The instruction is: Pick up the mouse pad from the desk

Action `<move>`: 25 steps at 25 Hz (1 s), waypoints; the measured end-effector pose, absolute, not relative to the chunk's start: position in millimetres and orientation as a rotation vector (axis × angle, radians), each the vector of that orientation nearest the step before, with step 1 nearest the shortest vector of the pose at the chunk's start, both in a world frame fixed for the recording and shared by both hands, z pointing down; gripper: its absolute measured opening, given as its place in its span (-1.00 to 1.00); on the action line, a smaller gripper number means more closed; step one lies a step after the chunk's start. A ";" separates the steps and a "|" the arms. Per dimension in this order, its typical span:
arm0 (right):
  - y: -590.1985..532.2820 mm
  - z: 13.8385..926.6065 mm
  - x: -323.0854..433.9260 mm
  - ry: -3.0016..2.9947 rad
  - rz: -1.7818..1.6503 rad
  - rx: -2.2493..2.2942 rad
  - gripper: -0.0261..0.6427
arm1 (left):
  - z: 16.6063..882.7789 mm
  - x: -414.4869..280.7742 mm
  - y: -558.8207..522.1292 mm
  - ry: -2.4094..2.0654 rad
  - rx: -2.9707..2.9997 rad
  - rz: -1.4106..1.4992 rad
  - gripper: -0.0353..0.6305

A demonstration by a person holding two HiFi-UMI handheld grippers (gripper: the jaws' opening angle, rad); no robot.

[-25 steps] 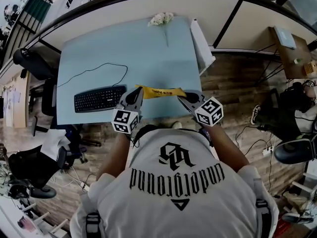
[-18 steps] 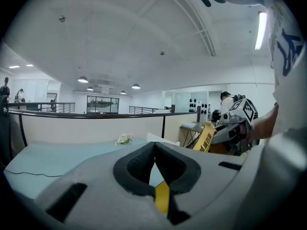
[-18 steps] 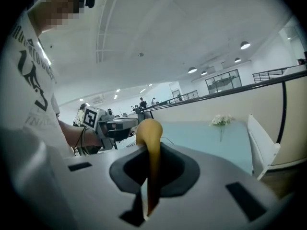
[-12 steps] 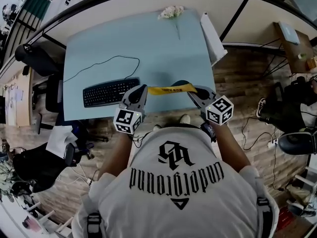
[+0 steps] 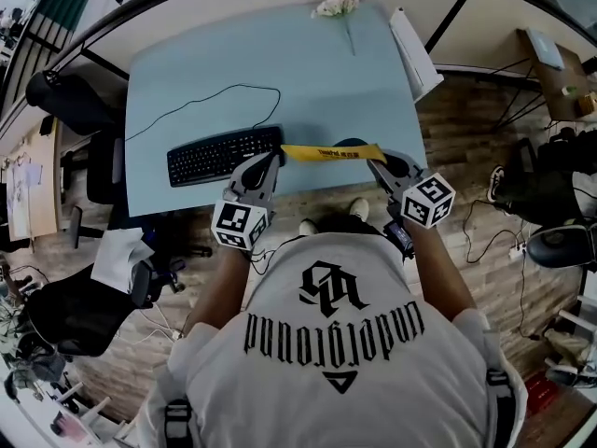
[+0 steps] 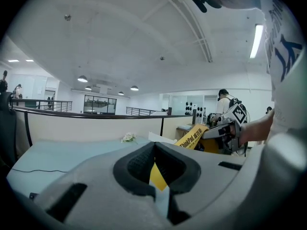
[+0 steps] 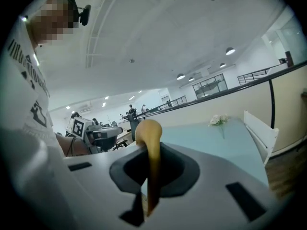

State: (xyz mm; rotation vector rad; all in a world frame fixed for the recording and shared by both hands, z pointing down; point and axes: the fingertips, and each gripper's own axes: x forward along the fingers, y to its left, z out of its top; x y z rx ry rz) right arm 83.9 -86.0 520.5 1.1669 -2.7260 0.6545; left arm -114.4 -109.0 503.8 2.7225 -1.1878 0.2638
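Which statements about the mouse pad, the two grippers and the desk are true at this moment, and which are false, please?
1. The left gripper and the right gripper are each shut on an end of the yellow mouse pad. True.
2. The keyboard lies to the right of the mouse pad in the head view. False: it lies to the left.
3. The mouse pad lies flat on the desk. False: it hangs stretched between the grippers.
4. White flowers lie at the desk's far edge. True.
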 end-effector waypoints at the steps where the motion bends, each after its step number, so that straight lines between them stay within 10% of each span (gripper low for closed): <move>1: -82.3 520.8 80.0 -2.721 0.656 1.180 -0.85 | 504.5 -119.4 -106.6 -1.180 2.722 0.260 -0.87; 25: 2.9 483.9 111.0 -2.792 0.458 1.156 -0.85 | 483.1 -72.9 -33.6 -1.166 2.748 0.212 -0.87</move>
